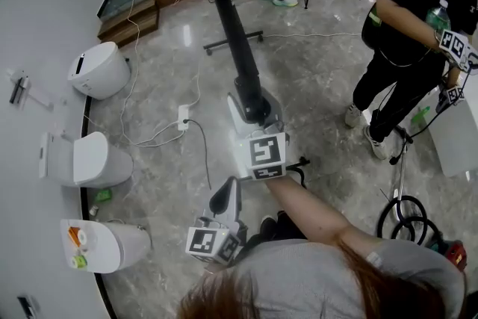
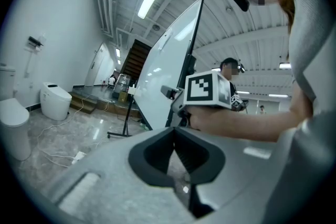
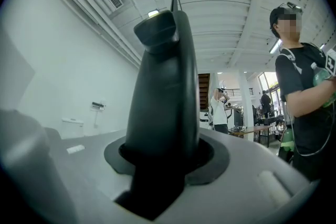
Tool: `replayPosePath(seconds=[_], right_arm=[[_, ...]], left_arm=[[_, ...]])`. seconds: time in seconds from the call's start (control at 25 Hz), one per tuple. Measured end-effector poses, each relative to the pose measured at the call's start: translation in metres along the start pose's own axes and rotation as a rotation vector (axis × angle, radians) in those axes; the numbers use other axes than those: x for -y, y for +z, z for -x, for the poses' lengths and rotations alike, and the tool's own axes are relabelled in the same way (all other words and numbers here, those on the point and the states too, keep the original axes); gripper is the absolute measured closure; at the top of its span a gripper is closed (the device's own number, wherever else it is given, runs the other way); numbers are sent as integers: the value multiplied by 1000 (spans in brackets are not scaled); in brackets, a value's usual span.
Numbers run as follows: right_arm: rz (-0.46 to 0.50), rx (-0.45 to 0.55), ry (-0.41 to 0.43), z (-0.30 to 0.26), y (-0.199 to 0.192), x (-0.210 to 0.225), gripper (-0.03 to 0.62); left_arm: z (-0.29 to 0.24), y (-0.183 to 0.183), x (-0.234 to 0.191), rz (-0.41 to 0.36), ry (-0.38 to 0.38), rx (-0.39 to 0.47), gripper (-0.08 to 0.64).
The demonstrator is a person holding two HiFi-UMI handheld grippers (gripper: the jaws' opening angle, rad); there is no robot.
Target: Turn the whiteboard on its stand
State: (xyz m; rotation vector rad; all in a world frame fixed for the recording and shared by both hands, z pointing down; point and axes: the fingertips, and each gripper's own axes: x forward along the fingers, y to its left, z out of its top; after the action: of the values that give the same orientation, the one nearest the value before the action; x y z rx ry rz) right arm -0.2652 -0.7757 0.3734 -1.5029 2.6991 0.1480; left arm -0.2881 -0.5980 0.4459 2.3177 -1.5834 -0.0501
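From above, the whiteboard (image 1: 228, 19) shows as a long dark edge that runs from the top of the head view down to my right gripper (image 1: 252, 112). Its stand's foot (image 1: 233, 41) rests on the marble floor. That gripper is shut on the board's black frame edge (image 3: 163, 86), which fills the gap between the jaws in the right gripper view. My left gripper (image 1: 224, 199) hangs lower and nearer to me, away from the board, with its jaws together and nothing between them. The left gripper view shows the tilted white board face (image 2: 168, 60) and the right gripper's marker cube (image 2: 207, 89).
Three white toilets (image 1: 101, 71) (image 1: 82, 159) (image 1: 104, 244) stand along the left wall. A power strip (image 1: 183, 116) with cables lies on the floor. A person in black (image 1: 403, 48) stands at the right, near a cable coil (image 1: 403, 213). Wooden steps (image 1: 127, 19) lie at the back left.
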Motion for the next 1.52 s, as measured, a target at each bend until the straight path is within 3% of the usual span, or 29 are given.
replayPosePath(seconds=[0.28,0.84,1.08,1.28,1.52], right_arm=[[-8,4,11,9,2,-2,411],[-54,29,55,28,9,-2,403],[-185,44,55,41,10,-4,410],[-96,-5,63,42,8,-8,426],[-72,-31,23,51,8,-5,440]], left_arm=[[3,-9,2,-32,3,21,565],[16,-27,17,34,93,43,565],[23,-21,27,14,89,57,565],[33,-23,30,8,80,51,565],[53,-17,39,-1,84,59,565]])
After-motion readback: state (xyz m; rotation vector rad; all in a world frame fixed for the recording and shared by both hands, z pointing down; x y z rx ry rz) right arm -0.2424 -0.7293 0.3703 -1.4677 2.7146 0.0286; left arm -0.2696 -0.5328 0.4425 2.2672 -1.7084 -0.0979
